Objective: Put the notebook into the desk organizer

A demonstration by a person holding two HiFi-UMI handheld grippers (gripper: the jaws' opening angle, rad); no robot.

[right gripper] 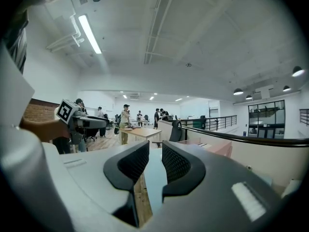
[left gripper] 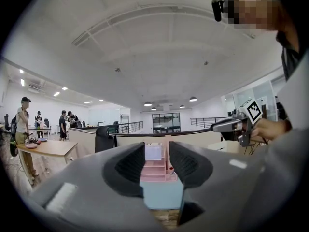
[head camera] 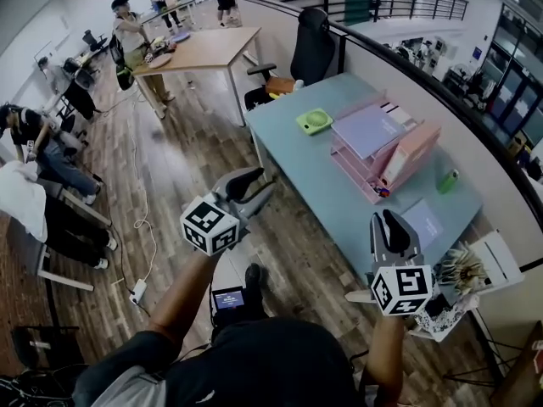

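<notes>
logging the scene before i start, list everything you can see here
desk: 1, light blue, centre, against the partition
desk organizer: 1, pink, on the desk
notebook: 1, pale lilac, flat on the desk near the right gripper
folder: 1, lilac, on the organizer's top tray
second folder: 1, salmon, leaning in the organizer
square item: 1, green, on the desk beside the organizer
small item: 1, green, by the partition
office chair: 1, black, behind the desk
wooden table: 1, tan, far left
people: several, around that table
left gripper: grey, jaws apart, empty
right gripper: grey, jaws narrowly apart, empty
</notes>
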